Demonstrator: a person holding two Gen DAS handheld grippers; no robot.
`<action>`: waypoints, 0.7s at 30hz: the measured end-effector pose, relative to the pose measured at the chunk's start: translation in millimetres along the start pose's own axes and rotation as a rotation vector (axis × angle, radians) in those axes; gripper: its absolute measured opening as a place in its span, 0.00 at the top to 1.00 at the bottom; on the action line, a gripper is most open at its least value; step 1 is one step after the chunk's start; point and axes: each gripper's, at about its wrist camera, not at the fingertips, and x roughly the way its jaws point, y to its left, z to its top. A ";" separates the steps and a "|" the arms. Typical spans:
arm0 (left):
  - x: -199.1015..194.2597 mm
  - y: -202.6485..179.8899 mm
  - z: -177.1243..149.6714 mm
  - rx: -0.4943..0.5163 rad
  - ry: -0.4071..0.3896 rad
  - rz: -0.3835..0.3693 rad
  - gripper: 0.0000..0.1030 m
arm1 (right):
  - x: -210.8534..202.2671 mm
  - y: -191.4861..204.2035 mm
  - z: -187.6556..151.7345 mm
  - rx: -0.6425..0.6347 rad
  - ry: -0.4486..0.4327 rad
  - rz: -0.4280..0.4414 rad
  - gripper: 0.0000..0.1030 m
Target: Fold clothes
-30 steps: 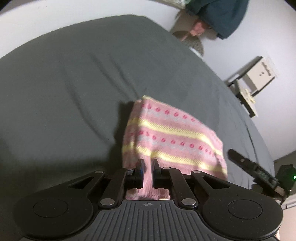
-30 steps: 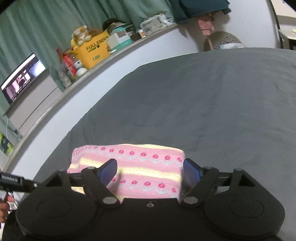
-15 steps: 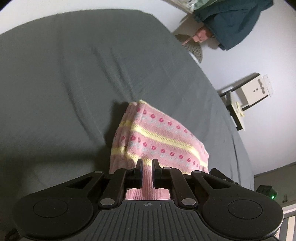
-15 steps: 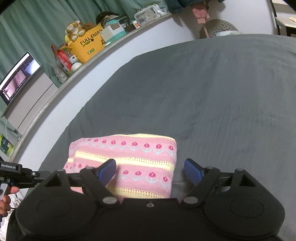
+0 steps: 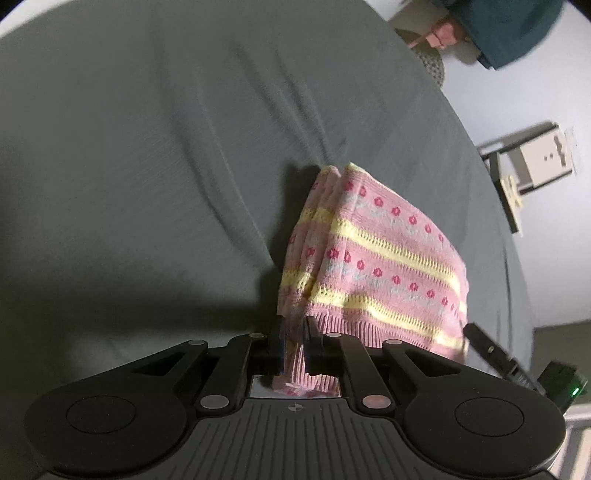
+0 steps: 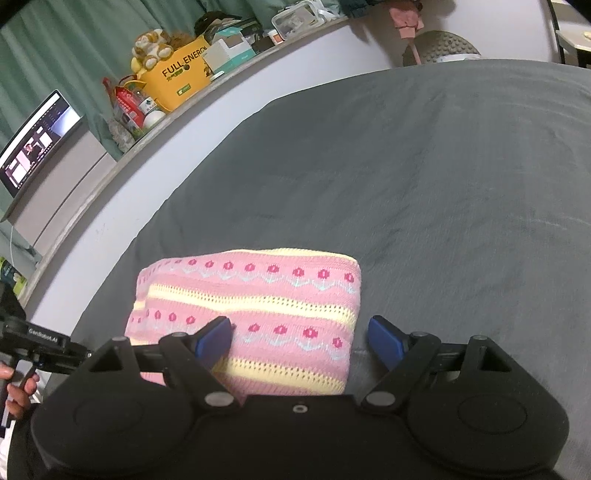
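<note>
A folded pink knit garment (image 5: 373, 266) with yellow stripes and red dots lies on the dark grey bed sheet (image 5: 155, 147). My left gripper (image 5: 295, 343) is shut on the garment's ribbed near edge, lifting that corner slightly. In the right wrist view the same garment (image 6: 258, 306) lies just ahead. My right gripper (image 6: 299, 336) is open, its blue-padded fingers (image 6: 384, 339) spread above the garment's near right corner, holding nothing. The right gripper's tip (image 5: 495, 354) shows at the right of the left wrist view.
A white ledge (image 6: 207, 110) runs along the bed's far side with a yellow box (image 6: 177, 74), a plush toy and bottles. A monitor (image 6: 37, 144) stands at left. A small white stool (image 5: 532, 166) and hanging dark clothing (image 5: 513, 26) are beyond the bed.
The left gripper stayed shut on the garment's edge and pulled it nearer, bunching the layers. The right gripper stayed open and shifted closer over the garment.
</note>
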 end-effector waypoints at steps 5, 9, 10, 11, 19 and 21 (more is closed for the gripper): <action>7.1 5.3 2.5 -0.024 0.017 -0.056 0.93 | 0.4 0.1 0.1 -0.002 0.001 -0.002 0.21; 3.9 13.4 -0.4 -0.058 0.017 -0.119 0.93 | 0.9 -0.6 0.7 -0.006 0.003 -0.004 0.20; 2.7 12.2 -1.6 -0.040 0.011 -0.117 0.93 | 1.5 -0.5 0.8 -0.007 0.003 -0.005 0.20; 1.5 11.0 -2.9 -0.022 0.005 -0.115 0.92 | 2.1 -0.5 1.0 -0.007 0.003 -0.005 0.20; 23.3 2.9 -0.1 0.015 0.059 -0.075 0.92 | 8.6 -1.7 -1.0 0.011 0.018 -0.001 0.19; 29.6 -5.5 1.4 0.046 0.064 -0.068 0.92 | 8.8 -1.5 -1.2 0.008 0.019 -0.002 0.18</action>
